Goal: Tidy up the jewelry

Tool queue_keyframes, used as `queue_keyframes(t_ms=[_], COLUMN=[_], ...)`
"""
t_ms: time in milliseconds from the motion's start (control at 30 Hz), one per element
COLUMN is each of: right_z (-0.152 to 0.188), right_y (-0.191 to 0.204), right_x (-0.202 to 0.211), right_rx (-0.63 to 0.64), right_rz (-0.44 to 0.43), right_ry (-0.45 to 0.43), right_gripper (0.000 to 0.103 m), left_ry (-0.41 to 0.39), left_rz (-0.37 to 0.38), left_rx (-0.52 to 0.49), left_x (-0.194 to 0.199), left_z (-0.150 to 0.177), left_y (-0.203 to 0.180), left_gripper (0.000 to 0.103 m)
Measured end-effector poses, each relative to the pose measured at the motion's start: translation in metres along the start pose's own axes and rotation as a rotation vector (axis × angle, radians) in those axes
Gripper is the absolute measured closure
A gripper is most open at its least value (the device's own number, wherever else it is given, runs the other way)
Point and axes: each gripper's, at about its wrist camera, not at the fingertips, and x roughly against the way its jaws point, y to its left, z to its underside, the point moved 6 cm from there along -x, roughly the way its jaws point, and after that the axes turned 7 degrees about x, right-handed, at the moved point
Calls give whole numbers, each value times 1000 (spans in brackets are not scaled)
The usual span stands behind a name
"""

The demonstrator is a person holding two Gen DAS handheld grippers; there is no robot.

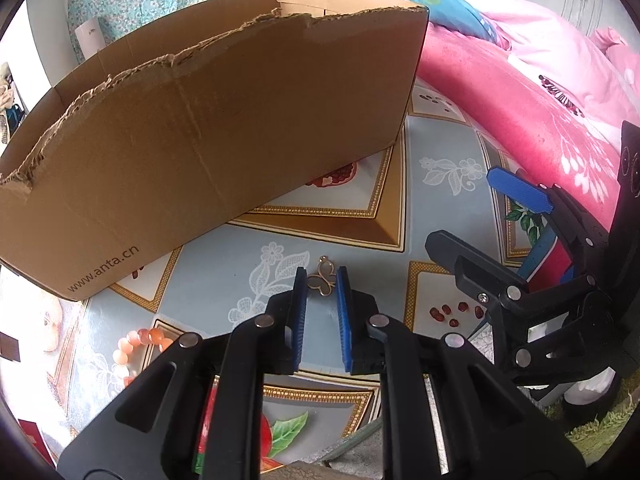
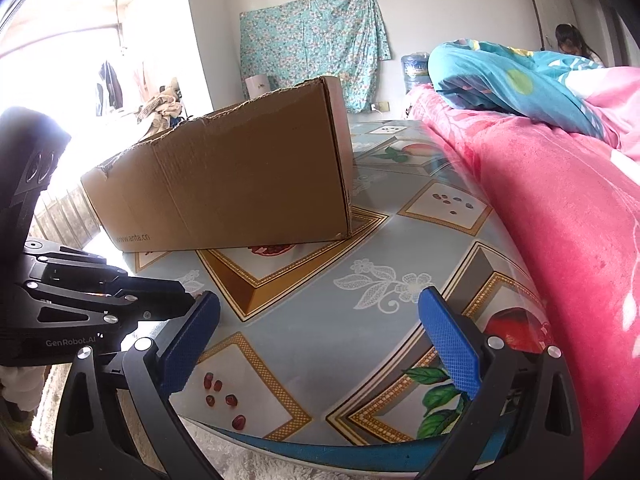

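A small gold butterfly-shaped pendant (image 1: 321, 279) lies on the patterned tablecloth. My left gripper (image 1: 321, 280) has its blue pads on either side of the pendant, nearly closed on it. An open brown cardboard box (image 1: 208, 132) stands behind it on the table and also shows in the right wrist view (image 2: 240, 176). An orange and white bead bracelet (image 1: 136, 346) lies at the left, partly hidden by my left gripper's arm. My right gripper (image 2: 320, 340) is open and empty above the table's near edge, and it also shows in the left wrist view (image 1: 480, 216).
The table (image 2: 320, 360) carries a blue floral cloth with printed fruit and seeds. A bed with a pink blanket (image 2: 560, 220) borders the table on the right. A blue quilt (image 2: 500, 80) lies on the bed. The left gripper's body (image 2: 80, 304) is at the left.
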Motion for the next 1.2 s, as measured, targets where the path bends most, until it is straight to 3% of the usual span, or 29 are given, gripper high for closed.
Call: queue_keyframes(t_ms=[200,267,500,967,1200], right_z=[1,1,1,2,2], right_y=[-1,-2,-3,-5,-5], right_x=[-1,-1,-2,-2,-3], right_rx=[-3,-4,-7,-15,-15], right_rz=[-7,-9,-11,-23,-23], right_ry=[0,-1,-3,-9,-8], right_gripper=[6,6,6,6,6], left_ry=[-10,-3,27,26,21], left_rz=[-54,-42,-20,-15,-27], left_rx=[-35,-28,21,-10,-16], left_x=[-1,-2,-5,-7,-7], left_z=[-3,-3,-3,-4,-4], left_y=[-4,-5,-4,-4,-7], left_gripper=[79,77,77,88,88])
